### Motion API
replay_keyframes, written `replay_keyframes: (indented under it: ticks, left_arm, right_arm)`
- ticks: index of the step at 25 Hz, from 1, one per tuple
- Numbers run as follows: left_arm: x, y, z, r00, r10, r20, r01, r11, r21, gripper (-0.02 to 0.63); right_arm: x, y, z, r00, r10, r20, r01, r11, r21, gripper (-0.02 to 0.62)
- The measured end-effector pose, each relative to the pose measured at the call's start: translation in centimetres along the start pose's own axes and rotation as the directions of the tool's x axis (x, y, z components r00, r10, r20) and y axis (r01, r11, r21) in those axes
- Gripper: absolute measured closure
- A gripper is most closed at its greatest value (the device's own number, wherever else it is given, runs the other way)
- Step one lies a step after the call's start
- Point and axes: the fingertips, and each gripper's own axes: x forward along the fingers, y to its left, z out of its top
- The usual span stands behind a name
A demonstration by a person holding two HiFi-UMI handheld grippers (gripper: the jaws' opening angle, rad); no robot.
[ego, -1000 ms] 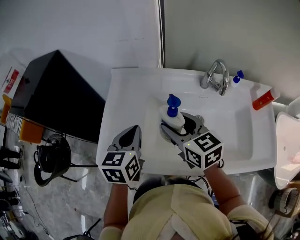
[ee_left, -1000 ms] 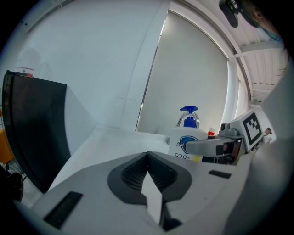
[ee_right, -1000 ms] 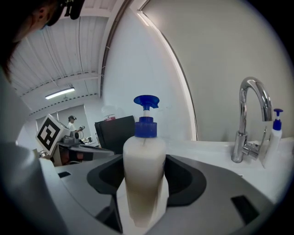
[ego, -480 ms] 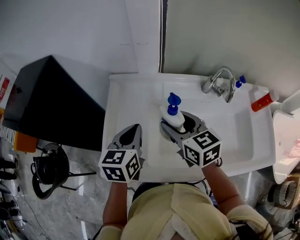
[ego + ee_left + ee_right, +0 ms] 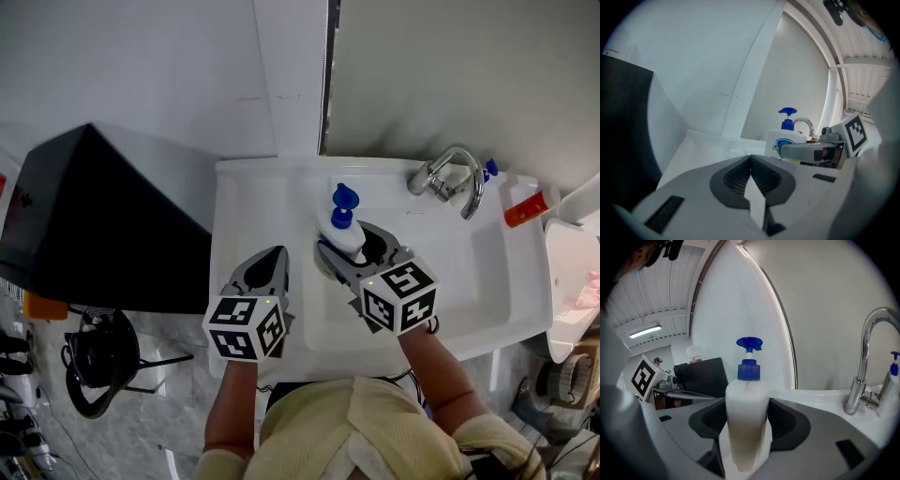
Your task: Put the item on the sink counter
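Observation:
A white soap bottle [image 5: 349,236] with a blue pump stands upright between the jaws of my right gripper [image 5: 354,247], which is shut on its body over the left part of the basin. In the right gripper view the bottle [image 5: 747,413] fills the centre, gripped low on both sides by my right gripper [image 5: 747,427]. My left gripper [image 5: 270,258] hovers over the front left of the white sink counter [image 5: 251,192], shut and empty. In the left gripper view its dark pads [image 5: 761,176] meet, and the bottle [image 5: 787,140] stands to the right.
A chrome tap [image 5: 452,172] stands at the back of the sink, with a small blue-capped bottle [image 5: 487,170] behind it and a red bottle [image 5: 523,210] at the back right corner. A black box [image 5: 94,225] stands to the left of the sink, against the white wall.
My right gripper has carried the soap bottle a little toward the back left of the basin. The left gripper has hardly moved; the head view has shifted.

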Motion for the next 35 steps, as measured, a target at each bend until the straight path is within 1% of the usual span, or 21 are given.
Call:
replay_keyframes:
  ticks: [9,16,22,25,29,33,35]
  left_arm:
    - [2.0,2.8,0.8,1.000,-0.010,0.002,0.010,1.000,-0.015,0.569]
    - [2.9,5.3,1.0,1.000,0.015,0.013,-0.014,0.999,-0.040,0.569]
    - [3.4,6.8,1.4,0.999,0.038,0.027,-0.037,0.999,-0.016,0.569]
    - [3.7,7.4,1.3,0.998,0.048,0.030,-0.047,0.999,-0.020,0.569]
    - [4.1,8.2,1.3,0.997,0.068,0.042,-0.067,0.997,-0.034,0.569]
    - [4.2,8.9,1.4,0.995,0.080,0.056,-0.078,0.996,-0.036,0.569]
    - [4.3,9.2,1.4,0.994,0.086,0.062,-0.084,0.996,-0.030,0.569]
  right_arm:
    - [3.5,-0.6,0.9,0.997,-0.055,0.052,0.056,0.998,-0.009,0.325]
    - [6.7,-0.5,0.5,0.992,-0.078,0.094,0.080,0.997,-0.020,0.325]
    - [8.9,-0.6,0.6,0.988,-0.086,0.129,0.090,0.995,-0.031,0.325]
    - [9.6,-0.7,0.9,0.983,-0.089,0.158,0.096,0.995,-0.038,0.325]
    - [10.4,-1.0,1.1,0.979,-0.101,0.179,0.116,0.991,-0.074,0.325]
    - [11.2,-0.7,1.2,0.976,-0.082,0.199,0.098,0.993,-0.072,0.325]
    - [11.5,-0.7,1.3,0.974,-0.082,0.210,0.102,0.991,-0.086,0.325]
